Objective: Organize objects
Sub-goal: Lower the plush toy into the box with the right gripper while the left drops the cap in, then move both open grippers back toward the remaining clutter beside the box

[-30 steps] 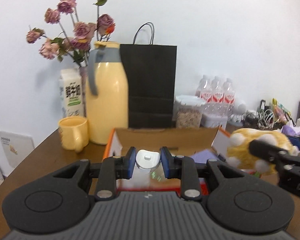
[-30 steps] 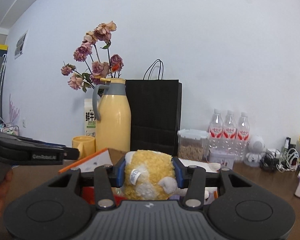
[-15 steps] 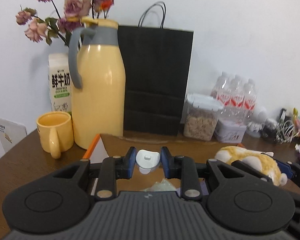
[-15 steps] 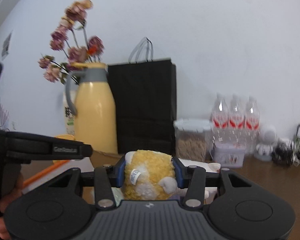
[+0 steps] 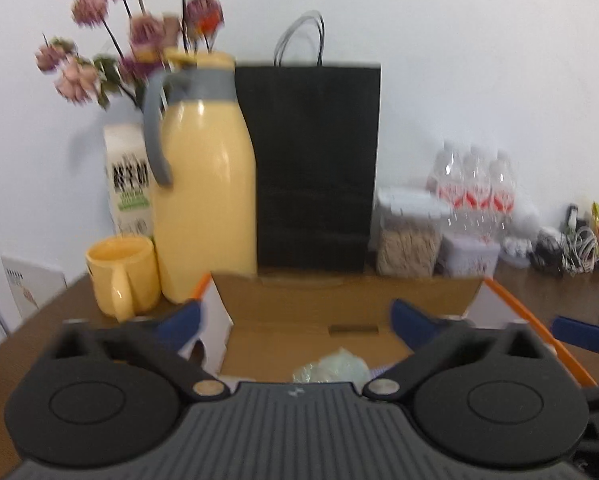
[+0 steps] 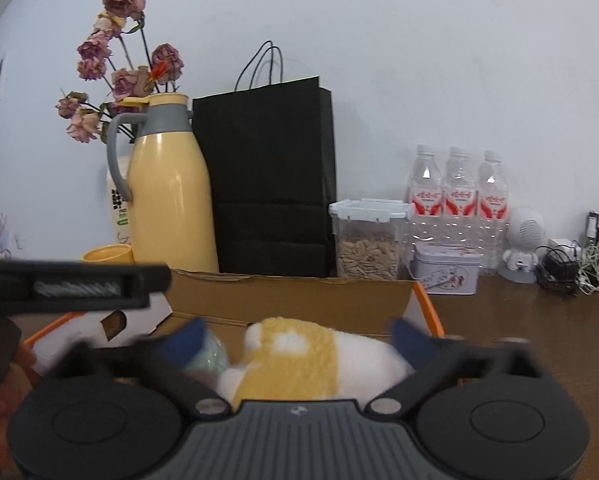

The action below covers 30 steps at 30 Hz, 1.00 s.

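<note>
**Inspector A:** Status of the left gripper [image 5: 295, 322]?

**Inspector B:** Jaws spread wide, nothing between them. Half a second ago they were clamped on a small white-capped bottle; that bottle is no longer visible. A pale crinkled bundle [image 5: 331, 368] lies in the cardboard box [image 5: 339, 300] directly below. Whether the bottle sits beneath it, I cannot tell.

**Inspector A:** And the right gripper [image 6: 295, 338]?

**Inspector B:** Also apart. The yellow plush toy [image 6: 299, 354], gripped a moment ago, now rests inside the box, lying between the open fingers and apparently free of them.

**Inspector A:** Assessment?

**Inspector B:** Both releases appear complete; two items are deposited. The thermos [image 5: 203, 184], mug [image 5: 121, 276] and paper bag [image 5: 315, 168] stand on the table [image 6: 519, 304] behind the box, untouched. Withdrawal judged next.
</note>
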Tool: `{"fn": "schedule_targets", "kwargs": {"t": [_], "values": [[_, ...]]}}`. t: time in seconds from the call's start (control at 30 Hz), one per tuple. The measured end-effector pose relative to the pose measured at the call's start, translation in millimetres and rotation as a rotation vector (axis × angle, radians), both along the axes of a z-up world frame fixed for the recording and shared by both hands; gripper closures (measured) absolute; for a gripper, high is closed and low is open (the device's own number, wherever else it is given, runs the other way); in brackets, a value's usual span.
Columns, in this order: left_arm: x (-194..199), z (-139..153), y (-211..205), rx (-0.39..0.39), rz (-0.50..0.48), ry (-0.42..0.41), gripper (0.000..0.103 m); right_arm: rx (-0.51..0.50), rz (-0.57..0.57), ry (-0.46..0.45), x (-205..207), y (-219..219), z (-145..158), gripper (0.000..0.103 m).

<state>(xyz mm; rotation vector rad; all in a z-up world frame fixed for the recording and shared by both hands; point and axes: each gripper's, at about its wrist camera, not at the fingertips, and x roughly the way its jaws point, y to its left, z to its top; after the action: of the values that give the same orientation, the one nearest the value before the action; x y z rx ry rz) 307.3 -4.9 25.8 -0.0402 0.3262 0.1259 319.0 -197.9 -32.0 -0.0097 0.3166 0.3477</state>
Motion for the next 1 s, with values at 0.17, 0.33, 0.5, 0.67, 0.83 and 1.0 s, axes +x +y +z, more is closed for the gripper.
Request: {"fn": "schedule_targets", "kwargs": {"t": [0.17,0.33,0.5,0.67,0.83,1.0], "values": [[-2,3,0,0.004,0.004,0.007,0.000,-0.010,0.004,0.025,-2,1,2,0.000],[-2,3,1,0.004,0.007,0.011,0.000,-0.018,0.001,0.036,-2,2,2,0.000],[-6,4,2,-0.002,0.008,0.001,0.000,-0.016,-0.001,0.033,-5,1,5,0.000],[-14,8,0,0.002,-0.003,-0.016,0.000,-0.014,-0.001,0.010,-15,-2,12,0.000],[-34,12,0,0.017,-0.023,-0.052,0.000,-0.011,0.002,-0.012,-29,-9,19,0.000],[-59,9,13,-0.010,-0.024,-0.071,0.000,-0.046,0.004,-0.019,-47,-12,17,0.000]]}}
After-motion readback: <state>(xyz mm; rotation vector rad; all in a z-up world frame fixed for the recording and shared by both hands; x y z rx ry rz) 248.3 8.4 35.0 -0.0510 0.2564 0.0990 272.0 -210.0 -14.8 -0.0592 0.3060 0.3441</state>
